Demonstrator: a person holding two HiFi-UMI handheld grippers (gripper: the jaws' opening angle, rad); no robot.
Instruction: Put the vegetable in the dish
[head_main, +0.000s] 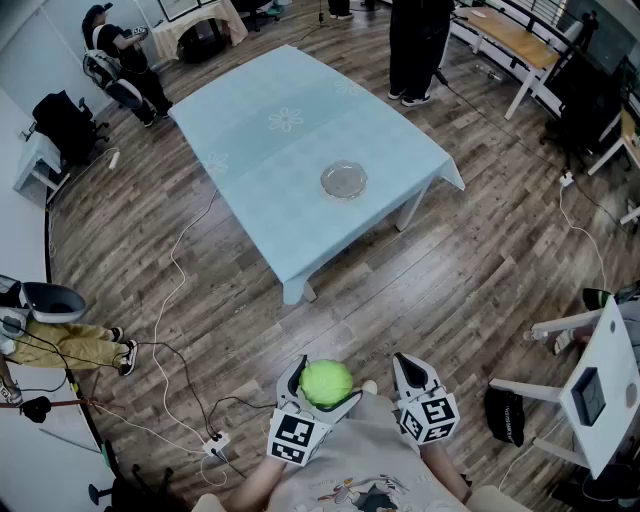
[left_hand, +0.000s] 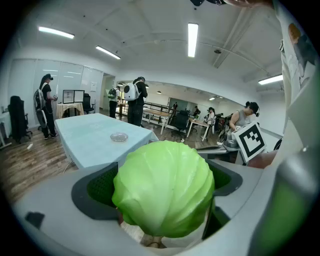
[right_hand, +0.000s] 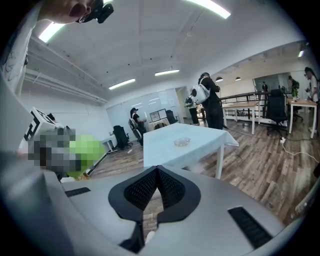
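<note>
Head view: logged left gripper at bottom centre, jaws spread wide and clamped on a round green cabbage, one jaw against each flank. Logged right gripper just beside it on the right, jaws pressed together, nothing between them. Noted clear dish on light-blue table, near the table's closer end, holding nothing. Recorded cabbage well apart from dish, with a stretch of wooden floor between grippers and table.

Left gripper view: found cabbage filling the gap of left gripper, leaf ribs upward, dark pads touching it at left and right. Saw dish small above and left of the cabbage, on the table, well beyond the jaw tips. Marked a marker cube of the other gripper at right.

Right gripper view: found right gripper shut tight, ribbed pads meeting along one seam, gripping nothing. Saw dish on table straight beyond the jaws, well apart. Caught cabbage at far left, partly under a mosaic patch, off to the side of these jaws and not touching them.
</note>
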